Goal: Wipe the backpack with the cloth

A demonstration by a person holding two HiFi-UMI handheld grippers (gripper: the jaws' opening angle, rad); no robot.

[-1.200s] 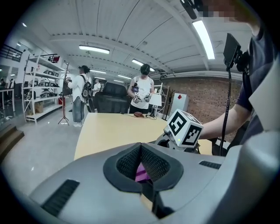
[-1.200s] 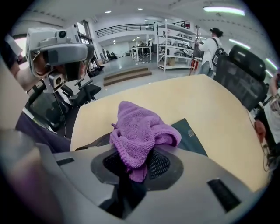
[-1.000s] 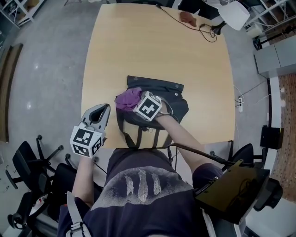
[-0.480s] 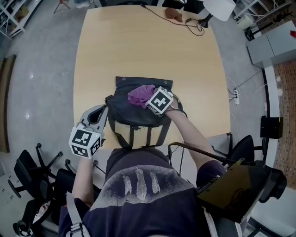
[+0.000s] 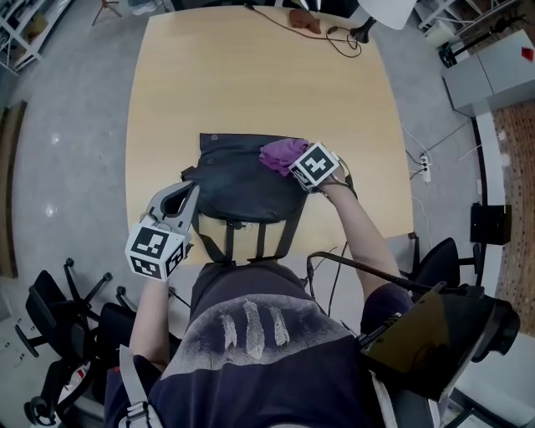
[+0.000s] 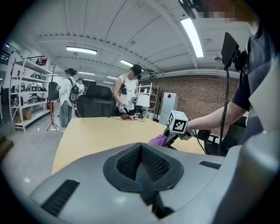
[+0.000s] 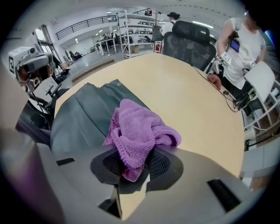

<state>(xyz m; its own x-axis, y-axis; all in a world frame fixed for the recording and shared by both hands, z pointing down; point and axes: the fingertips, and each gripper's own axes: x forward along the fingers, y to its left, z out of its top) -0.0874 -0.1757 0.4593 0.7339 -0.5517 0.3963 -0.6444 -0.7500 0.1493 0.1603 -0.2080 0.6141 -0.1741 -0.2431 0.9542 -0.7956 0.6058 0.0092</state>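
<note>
A dark backpack [image 5: 238, 180] lies flat on the wooden table [image 5: 251, 84], straps toward the near edge. My right gripper [image 5: 297, 161] is shut on a purple cloth [image 5: 281, 154], which rests on the backpack's far right corner. In the right gripper view the cloth [image 7: 135, 131] bunches out of the jaws over the dark backpack [image 7: 81, 118]. My left gripper [image 5: 189, 192] is shut with nothing in it, and its tip is at the backpack's left near side. In the left gripper view the cloth [image 6: 158, 140] shows just beyond that gripper's body.
A brown object [image 5: 304, 18] and a black cable [image 5: 344, 40] lie at the table's far edge. Office chairs [image 5: 58, 309] stand at the lower left. People [image 6: 127, 94] stand behind the far end of the table.
My right gripper has swept the cloth across the backpack from its left side to its right far corner. The left gripper has stayed by the backpack's left side.
</note>
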